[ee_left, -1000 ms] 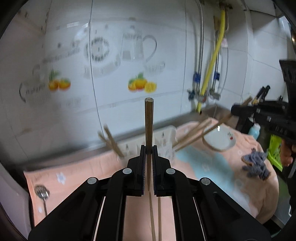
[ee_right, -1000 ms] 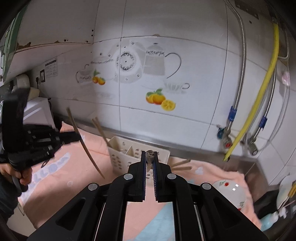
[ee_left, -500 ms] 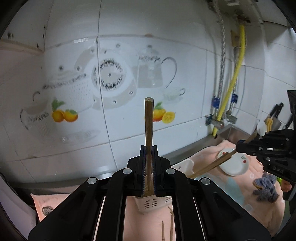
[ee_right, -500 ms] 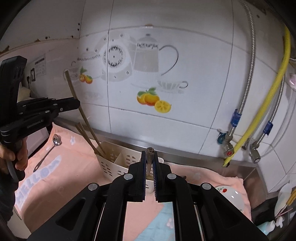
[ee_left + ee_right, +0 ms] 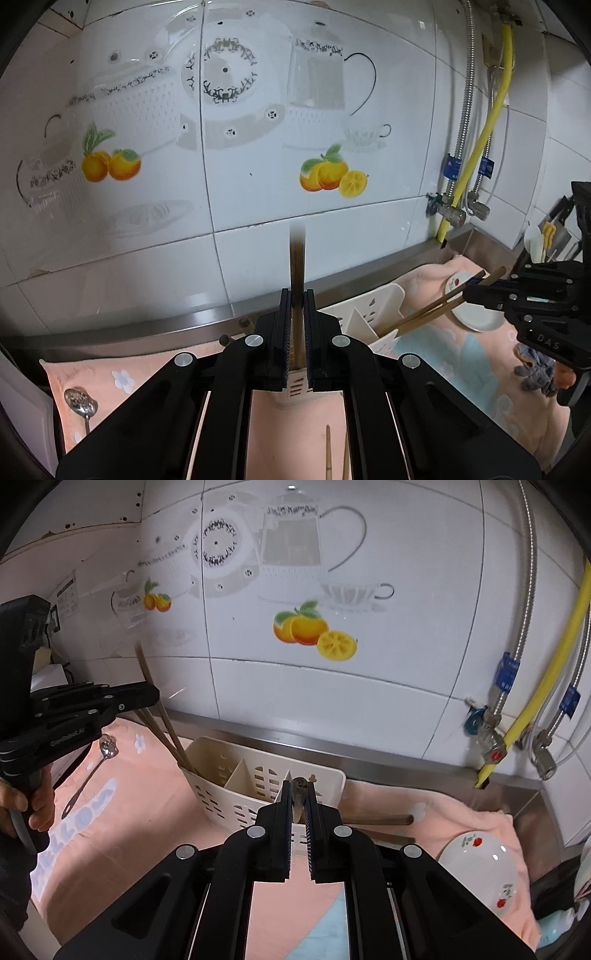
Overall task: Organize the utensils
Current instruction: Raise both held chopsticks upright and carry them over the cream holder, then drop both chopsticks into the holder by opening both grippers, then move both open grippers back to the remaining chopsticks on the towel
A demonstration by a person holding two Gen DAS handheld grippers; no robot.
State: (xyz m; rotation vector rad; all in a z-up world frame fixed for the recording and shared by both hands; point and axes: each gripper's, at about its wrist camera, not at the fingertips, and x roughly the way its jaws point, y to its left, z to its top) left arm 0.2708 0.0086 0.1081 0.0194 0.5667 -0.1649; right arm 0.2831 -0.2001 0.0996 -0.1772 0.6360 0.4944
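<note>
A white slotted caddy with dividers stands on the peach towel by the tiled wall. My left gripper is shut on a brown chopstick that stands upright between its pads. Seen from the right wrist, the left gripper holds this chopstick above the caddy's left compartment, where other chopsticks lean. My right gripper is shut on chopsticks seen end-on. In the left wrist view the right gripper holds this pair of chopsticks slanting down to the caddy.
A metal spoon lies on the towel left of the caddy. Two loose chopsticks lie on the towel to its right, and two more near me. A flowered bowl sits far right. Pipes and valves line the wall.
Both grippers have moved closer to the wall and lower toward the caddy. The chopsticks' lower ends now reach the caddy. Both stay shut.
</note>
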